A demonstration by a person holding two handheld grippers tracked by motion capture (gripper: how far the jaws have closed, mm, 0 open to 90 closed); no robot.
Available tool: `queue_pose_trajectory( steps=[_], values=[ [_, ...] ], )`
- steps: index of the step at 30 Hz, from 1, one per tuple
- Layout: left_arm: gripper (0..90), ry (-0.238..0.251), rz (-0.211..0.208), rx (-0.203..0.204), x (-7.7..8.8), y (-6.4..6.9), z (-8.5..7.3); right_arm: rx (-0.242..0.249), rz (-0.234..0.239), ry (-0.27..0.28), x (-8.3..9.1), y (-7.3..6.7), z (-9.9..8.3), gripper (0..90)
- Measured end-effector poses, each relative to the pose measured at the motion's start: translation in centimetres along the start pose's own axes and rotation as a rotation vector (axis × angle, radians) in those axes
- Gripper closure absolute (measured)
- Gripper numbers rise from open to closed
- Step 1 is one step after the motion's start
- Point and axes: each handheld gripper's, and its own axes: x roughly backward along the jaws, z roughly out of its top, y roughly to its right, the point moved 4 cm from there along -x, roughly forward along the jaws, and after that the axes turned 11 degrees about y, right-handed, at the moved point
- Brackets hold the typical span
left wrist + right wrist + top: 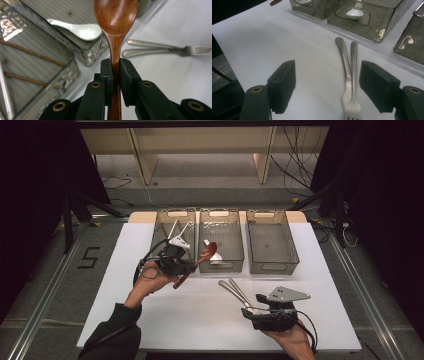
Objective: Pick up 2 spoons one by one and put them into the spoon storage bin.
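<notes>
1. Wooden and reddish-brown, the spoon (115,17) was pinched at its handle by the left gripper (176,260), whose fingers (107,75) pressed against both sides of the handle; gripping it low kept the bowl free and pointing toward the middle bin (221,265).
2. It hung in the air at that bin's near rim, just beside the white ceramic spoon (78,28) lying inside, which suggests spoons were being gathered in this bin.
3. Thin sticks, probably chopsticks (30,52), lay in the left bin (161,227), and the right bin (272,240) looked bare, likely meant for another kind of cutlery.
4. Two metal pieces, a fork (352,100) among them, lay side by side on the white worktop (165,320), handles toward the bins.
5. Hovering low over them, the right gripper (327,85) had its fingers (283,82) spread wide, one on each side of the pair, holding nothing, apparently lined up to pick one up.
</notes>
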Motion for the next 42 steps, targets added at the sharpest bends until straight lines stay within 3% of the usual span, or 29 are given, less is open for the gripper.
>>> queue_pose_trajectory(
  steps=[9, 20, 31, 42],
  values=[
    [80.8, -0.008, 0.014, -0.001, -1.7, -1.0, 2.2, -0.001, 0.002, -0.001, 0.0, 0.0, 0.0, 30.4],
    [80.8, 0.033, 0.040, 0.028, -3.1, -2.4, 5.1, 0.001, 0.004, 0.001, 0.0, 0.1, 0.0, 30.4],
    [80.8, 0.048, 0.054, 0.063, -5.4, -3.4, 6.7, -0.003, 0.007, -0.003, 0.0, 0.1, -0.1, 30.4],
    [80.7, 0.050, 0.086, 0.061, -7.2, -3.7, 7.6, -0.005, 0.010, -0.002, 0.0, 0.1, -0.1, 30.4]
  ],
)
